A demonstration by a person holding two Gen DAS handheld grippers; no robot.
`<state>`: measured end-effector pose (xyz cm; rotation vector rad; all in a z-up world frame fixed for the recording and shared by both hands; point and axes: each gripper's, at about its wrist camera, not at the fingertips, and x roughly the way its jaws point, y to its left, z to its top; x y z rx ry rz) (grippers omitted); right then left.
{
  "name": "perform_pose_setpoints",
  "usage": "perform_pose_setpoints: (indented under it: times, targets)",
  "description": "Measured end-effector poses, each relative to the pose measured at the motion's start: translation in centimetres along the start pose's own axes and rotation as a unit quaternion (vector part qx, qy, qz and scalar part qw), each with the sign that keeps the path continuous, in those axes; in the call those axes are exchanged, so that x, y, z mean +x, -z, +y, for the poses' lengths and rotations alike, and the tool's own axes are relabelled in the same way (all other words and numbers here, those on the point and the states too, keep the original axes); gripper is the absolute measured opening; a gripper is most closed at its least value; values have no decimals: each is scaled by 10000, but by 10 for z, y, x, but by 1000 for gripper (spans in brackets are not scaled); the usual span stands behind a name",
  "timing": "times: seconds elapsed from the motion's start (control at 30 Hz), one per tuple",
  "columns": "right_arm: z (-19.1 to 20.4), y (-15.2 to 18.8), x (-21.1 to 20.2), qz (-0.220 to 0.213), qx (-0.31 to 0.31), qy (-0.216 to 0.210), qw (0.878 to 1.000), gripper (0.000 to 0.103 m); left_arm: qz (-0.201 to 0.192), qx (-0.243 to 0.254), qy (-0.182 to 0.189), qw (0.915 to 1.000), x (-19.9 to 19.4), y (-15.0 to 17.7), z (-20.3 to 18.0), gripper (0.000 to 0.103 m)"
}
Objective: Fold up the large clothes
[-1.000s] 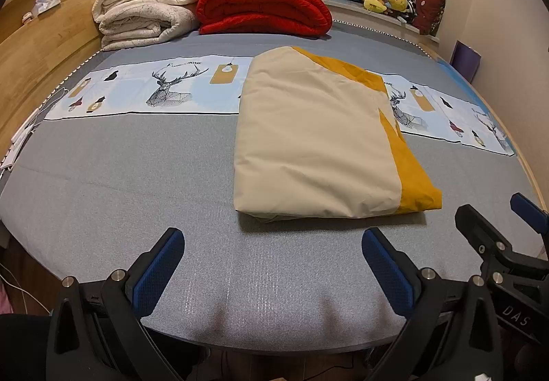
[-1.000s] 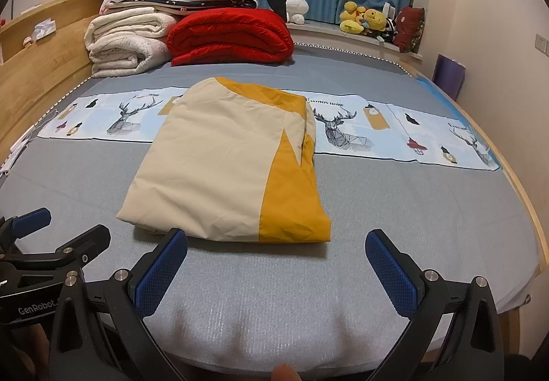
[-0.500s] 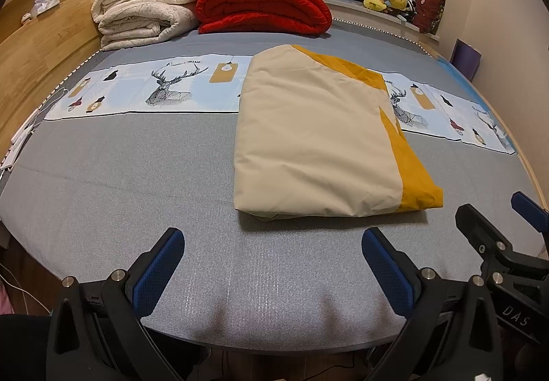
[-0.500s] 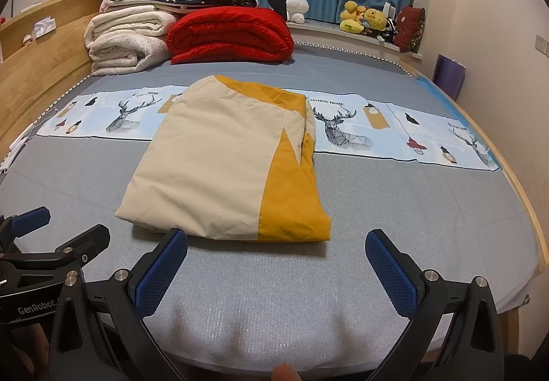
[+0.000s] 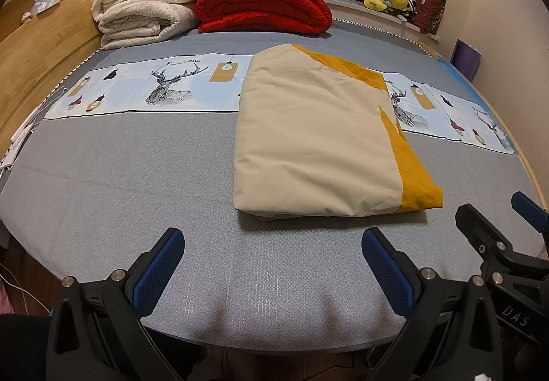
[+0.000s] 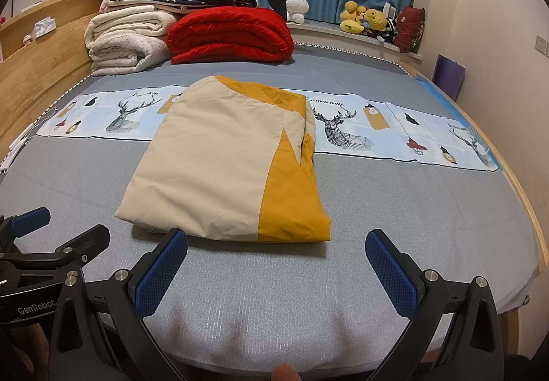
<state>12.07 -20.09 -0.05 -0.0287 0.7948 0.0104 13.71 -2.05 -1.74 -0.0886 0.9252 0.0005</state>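
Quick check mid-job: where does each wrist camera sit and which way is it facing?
Left wrist: low at the bed's near edge, facing the headboard; folded beige-and-yellow cloth right of centre; open left claw, right claw's tip at right.
Right wrist: same edge, further right; open right claw, left claw at left.
Shared: cloth, red quilt.

A big bed [image 5: 103, 175] with a grey cover holds a folded cream and yellow cloth [image 5: 315, 147] in its middle. A strip with deer pictures [image 5: 144, 89] runs across under it. White blankets [image 5: 144, 13] and a red blanket [image 5: 264, 3] sit at the far edge.
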Motion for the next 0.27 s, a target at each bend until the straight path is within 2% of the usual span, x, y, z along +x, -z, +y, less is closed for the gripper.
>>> perform_pose_setpoints:
  times: [0.27]
  targets:
    - [-1, 0, 0, 2, 1, -4, 10000, 103, -41, 31, -20, 10000, 2, 3, 1, 102]
